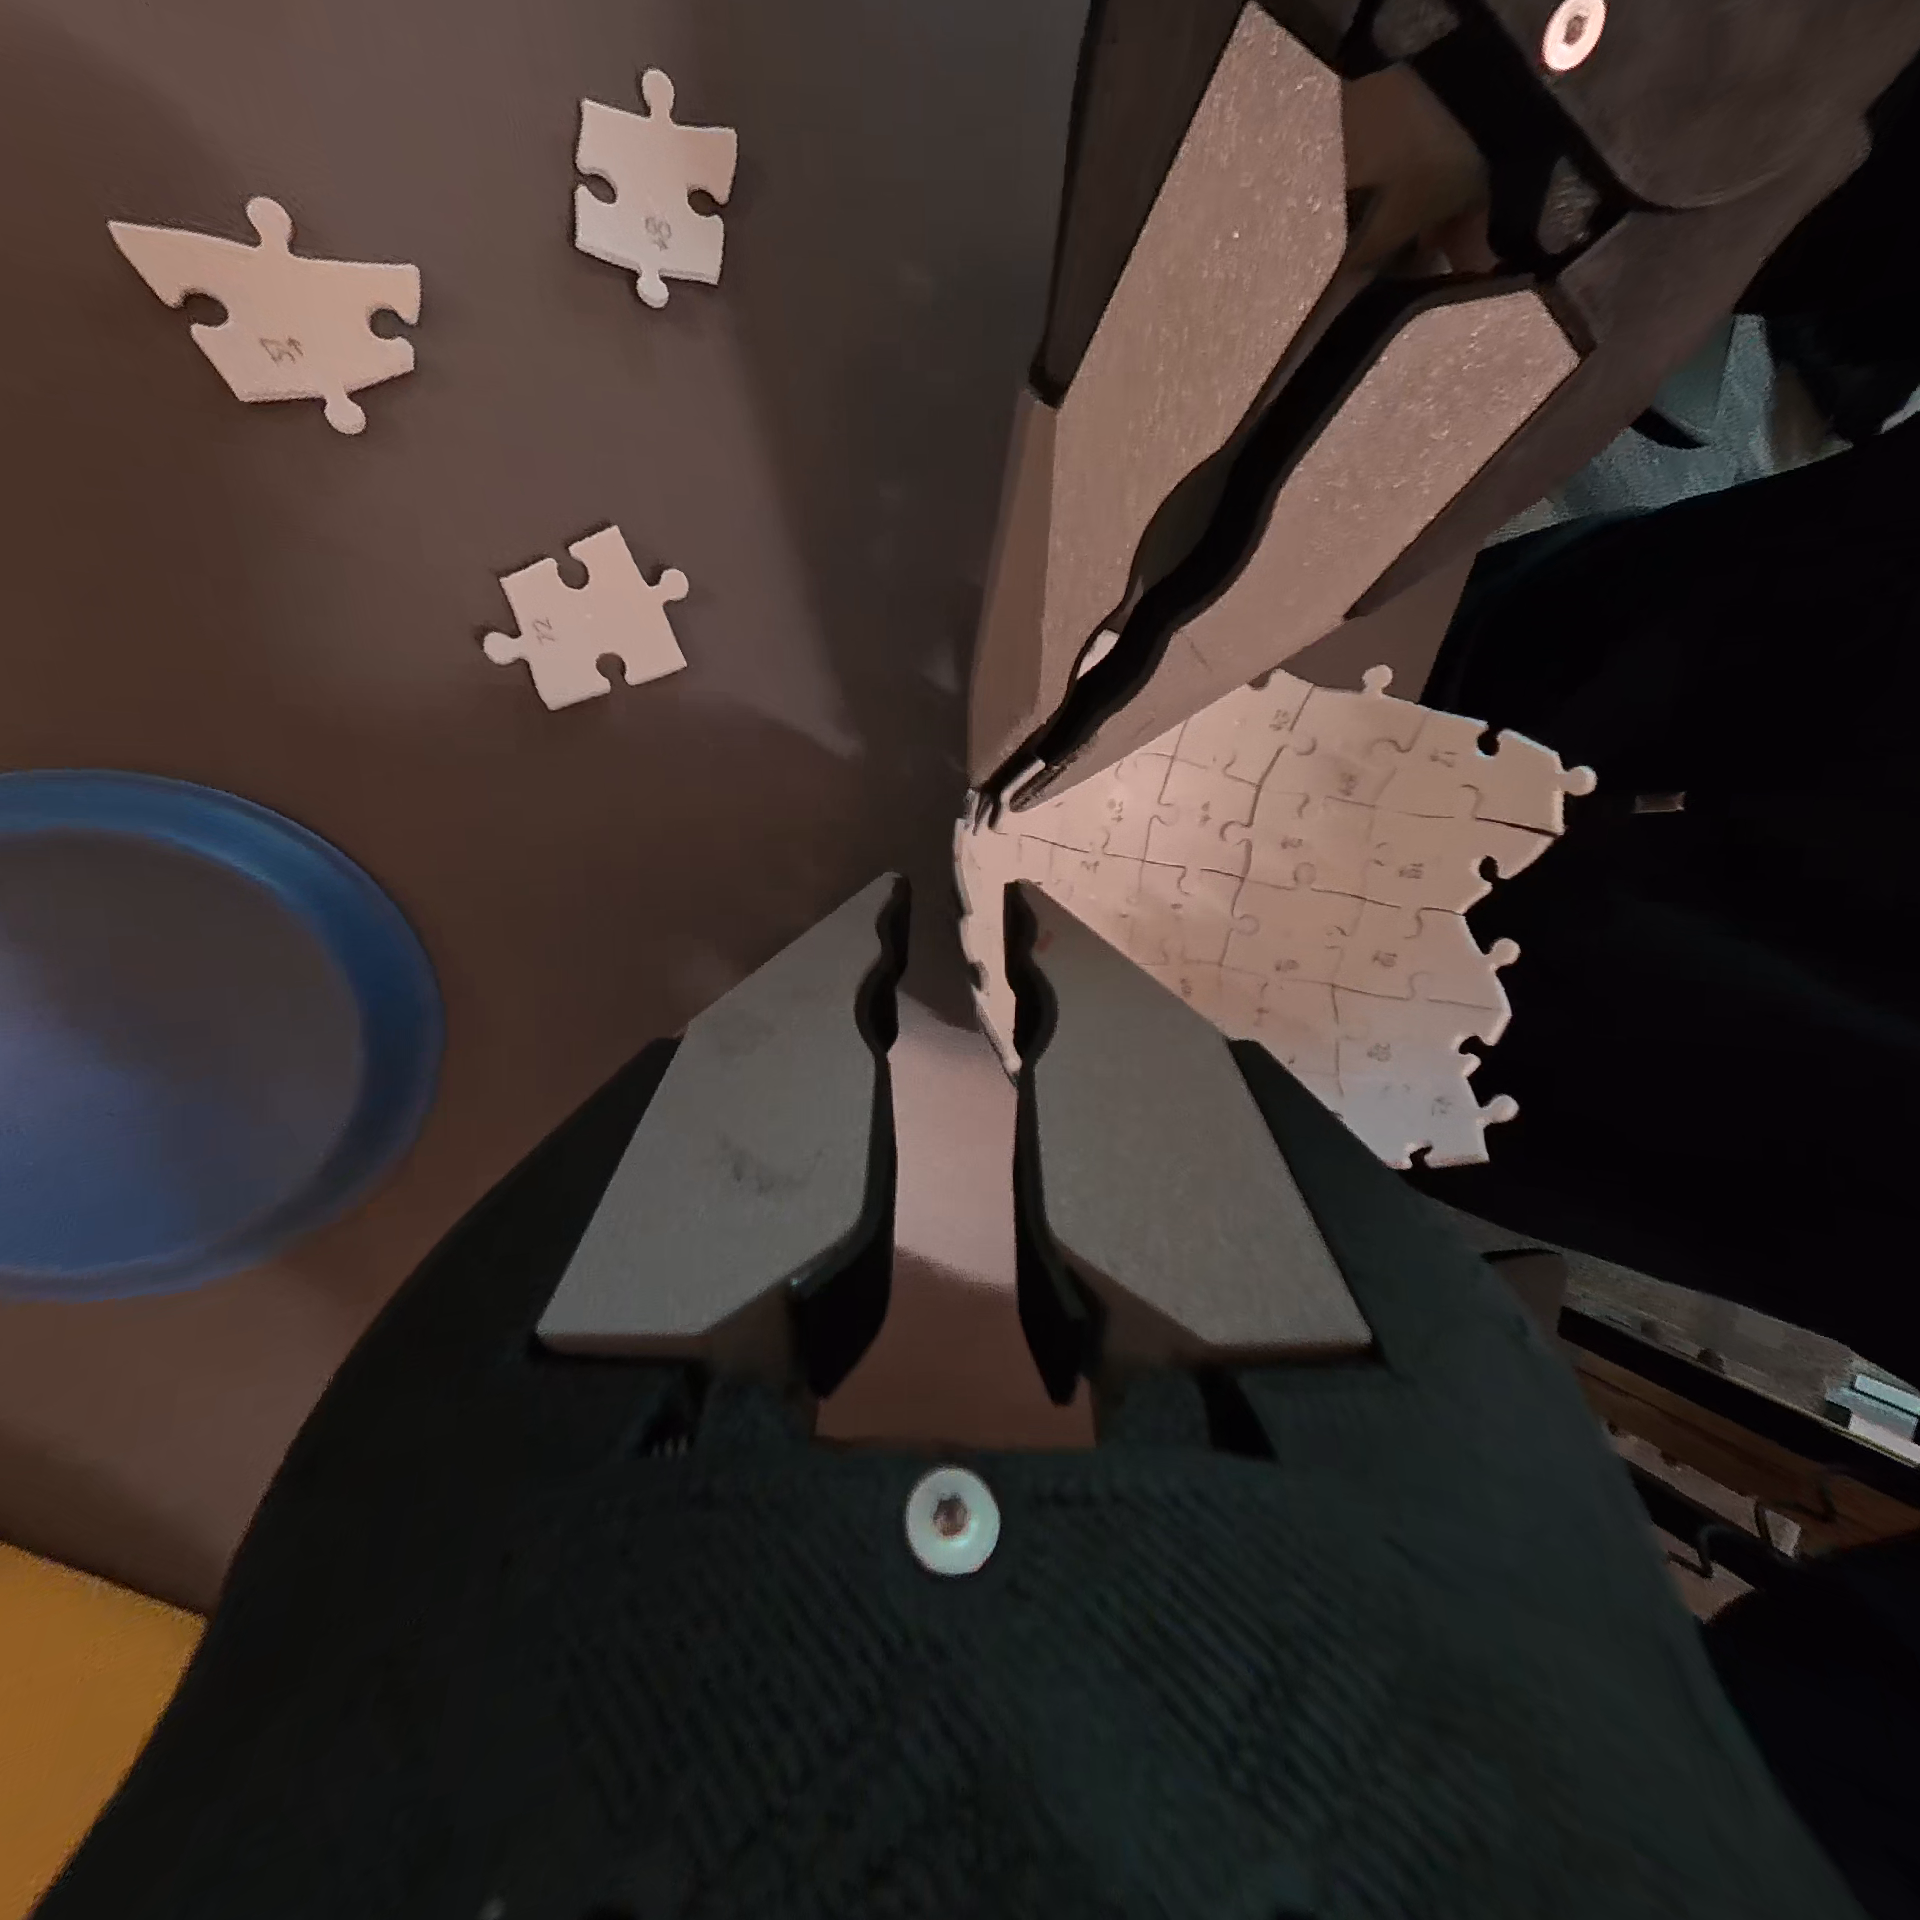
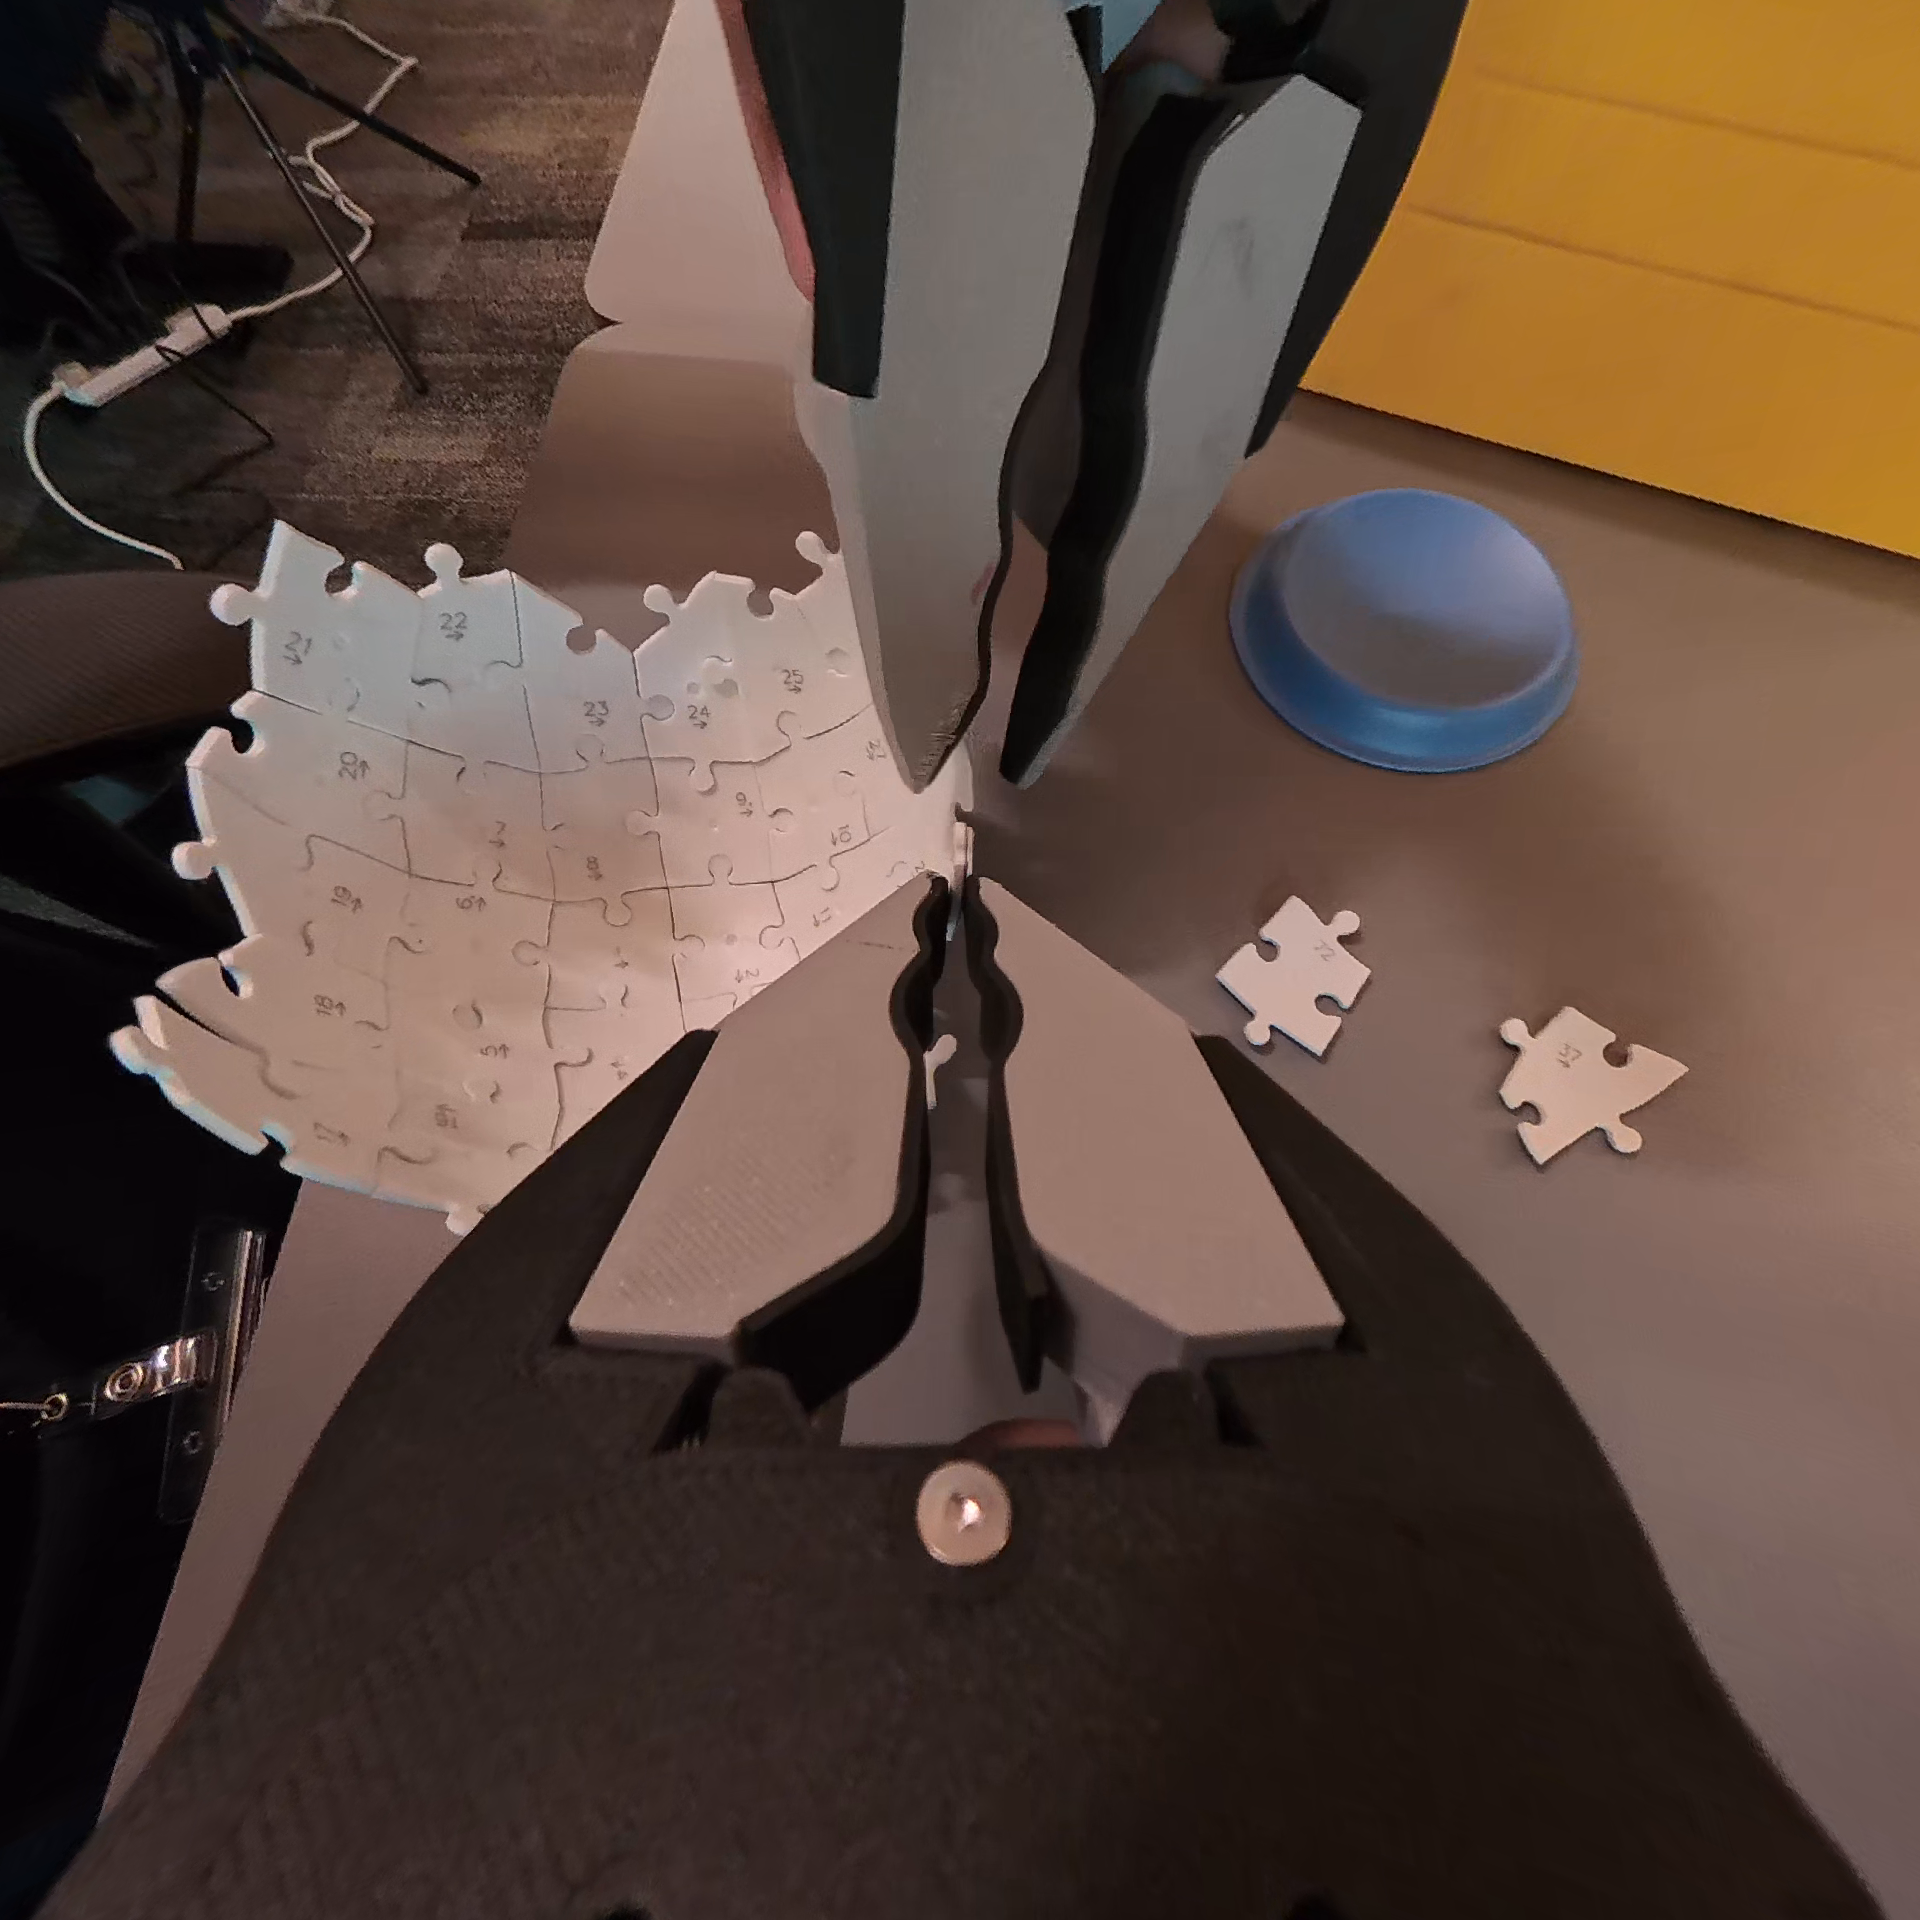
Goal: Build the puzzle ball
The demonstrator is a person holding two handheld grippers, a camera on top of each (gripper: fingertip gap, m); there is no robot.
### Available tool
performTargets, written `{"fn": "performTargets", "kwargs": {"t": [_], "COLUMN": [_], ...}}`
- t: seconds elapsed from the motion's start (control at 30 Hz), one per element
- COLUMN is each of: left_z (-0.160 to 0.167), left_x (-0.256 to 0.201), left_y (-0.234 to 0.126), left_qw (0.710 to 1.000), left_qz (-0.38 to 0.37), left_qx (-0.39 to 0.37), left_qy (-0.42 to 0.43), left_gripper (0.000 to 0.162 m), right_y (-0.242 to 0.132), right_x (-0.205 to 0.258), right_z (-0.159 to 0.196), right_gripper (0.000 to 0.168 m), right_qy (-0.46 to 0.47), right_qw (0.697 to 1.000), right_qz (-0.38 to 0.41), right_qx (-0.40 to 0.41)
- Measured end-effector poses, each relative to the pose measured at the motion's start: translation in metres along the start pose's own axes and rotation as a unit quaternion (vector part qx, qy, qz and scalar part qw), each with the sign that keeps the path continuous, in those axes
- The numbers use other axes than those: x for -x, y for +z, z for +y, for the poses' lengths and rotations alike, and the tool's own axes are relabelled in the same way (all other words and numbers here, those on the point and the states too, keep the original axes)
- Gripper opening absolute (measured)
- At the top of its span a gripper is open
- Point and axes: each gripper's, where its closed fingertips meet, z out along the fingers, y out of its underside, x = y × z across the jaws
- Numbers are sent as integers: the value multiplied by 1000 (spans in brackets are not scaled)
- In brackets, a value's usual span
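Gripping the rim of the half-built puzzle ball (image 2: 499, 883), the right gripper (image 2: 954, 894) has its two grey fingers drawn almost together, with only a thin slit between their tips, and the white edge of the curved shell sits in that slit. The shell is a bowl-shaped sheet of interlocked white pieces, each marked with small printing, and it fans out to the left of the right gripper's fingers, over the table edge.

The left gripper (image 1: 956, 894) meets the same rim from the opposite side. Its fingers stand a little apart, with a narrow gap at the tips; the shell's edge lies against the inner side of its right finger (image 1: 1153, 1143), but whether the jaws actually pinch it cannot be told. In the left wrist view the shell (image 1: 1351, 935) spreads to the right of the fingers, and the right gripper (image 1: 1023, 790) comes down from above with its tips just ahead of the left's.

Three loose white pieces lie flat on the brown table (image 1: 727, 436), well apart from both grippers: a squarish piece (image 1: 587, 618) nearest, another squarish piece (image 1: 652, 187) beyond it, and a wedge-shaped piece (image 1: 275, 317) off to the left. A blue dish (image 2: 1403, 634) rests upside down on the table, to the right of the left gripper's fingers in the right wrist view.
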Motion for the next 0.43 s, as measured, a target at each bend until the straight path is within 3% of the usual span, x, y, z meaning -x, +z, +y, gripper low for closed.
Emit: {"fn": "performTargets", "kwargs": {"t": [0.43], "left_z": [-4], "left_x": [-5], "left_y": [20], "left_qw": [997], "left_qz": [19], "left_qx": [65], "left_qy": [25], "left_gripper": [17], "right_y": [-2], "right_x": [-1], "right_z": [1], "right_gripper": [0], "right_qy": [11], "right_qw": [1000], "right_qz": [-8], "right_qx": [-7]}}
